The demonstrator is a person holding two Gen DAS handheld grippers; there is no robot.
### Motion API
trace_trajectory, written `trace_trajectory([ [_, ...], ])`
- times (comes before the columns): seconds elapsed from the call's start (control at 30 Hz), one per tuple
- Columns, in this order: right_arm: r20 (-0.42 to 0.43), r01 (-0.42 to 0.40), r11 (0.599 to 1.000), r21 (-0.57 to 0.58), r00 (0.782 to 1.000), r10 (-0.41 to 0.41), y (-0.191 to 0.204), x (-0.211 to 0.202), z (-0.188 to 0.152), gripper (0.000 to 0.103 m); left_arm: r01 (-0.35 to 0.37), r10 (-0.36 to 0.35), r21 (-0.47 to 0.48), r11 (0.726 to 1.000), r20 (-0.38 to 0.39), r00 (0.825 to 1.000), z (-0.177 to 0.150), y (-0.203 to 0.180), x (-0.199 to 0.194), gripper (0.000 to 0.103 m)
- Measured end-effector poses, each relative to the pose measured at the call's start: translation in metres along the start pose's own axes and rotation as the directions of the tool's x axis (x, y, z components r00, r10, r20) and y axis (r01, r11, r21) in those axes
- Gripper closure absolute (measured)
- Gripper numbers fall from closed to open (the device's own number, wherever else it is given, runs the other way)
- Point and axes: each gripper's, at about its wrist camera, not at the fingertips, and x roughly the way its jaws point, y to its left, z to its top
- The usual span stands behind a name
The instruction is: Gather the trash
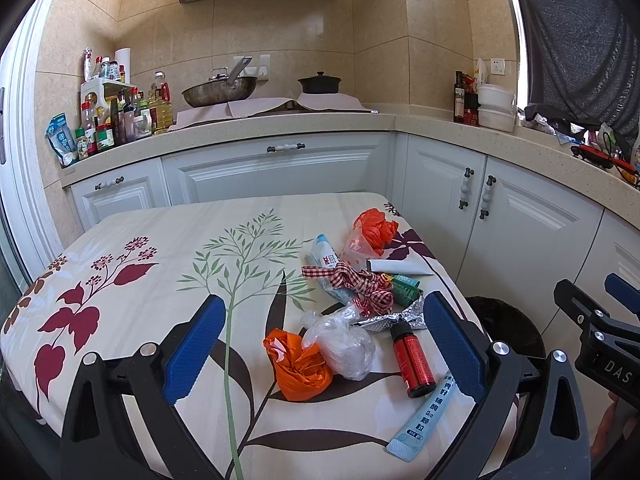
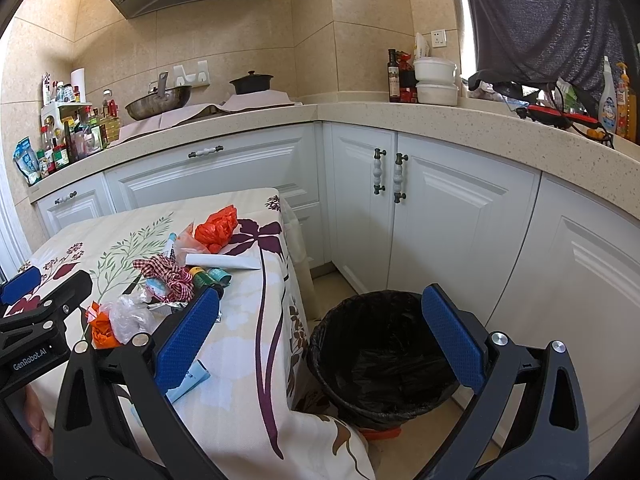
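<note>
Trash lies on the flowered tablecloth [image 1: 160, 240]: an orange bag [image 1: 298, 368], a clear plastic bag [image 1: 348, 346], a red bottle [image 1: 414, 358], a light blue sachet [image 1: 426, 420], a red checked ribbon [image 1: 356, 284], crumpled foil [image 1: 400, 316], a green tube [image 1: 406, 290], a white paper piece [image 1: 400, 267] and a second orange bag [image 1: 376, 230]. My left gripper [image 1: 324, 344] is open above the orange and clear bags. My right gripper [image 2: 320, 340] is open over the table's right edge, beside the black-lined bin [image 2: 384, 356] on the floor. Both hold nothing.
White cabinets [image 2: 440, 216] and a beige countertop [image 1: 240, 128] wrap around the back and right. The counter carries sauce bottles [image 1: 112, 116], a wok [image 1: 219, 90], a black pot [image 1: 319, 83] and white bowls [image 2: 436, 80]. Floor shows between table and cabinets.
</note>
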Motion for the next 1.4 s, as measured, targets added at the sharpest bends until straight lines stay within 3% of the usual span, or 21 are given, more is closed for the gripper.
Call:
trace_trajectory([
  [1.4,-0.004,0.005,1.000,0.001,1.000,-0.005,-0.007,0.000,0.000,0.004,0.000,0.000,0.003,1.000,-0.003,1.000,-0.003,-0.001,0.001,0.006],
])
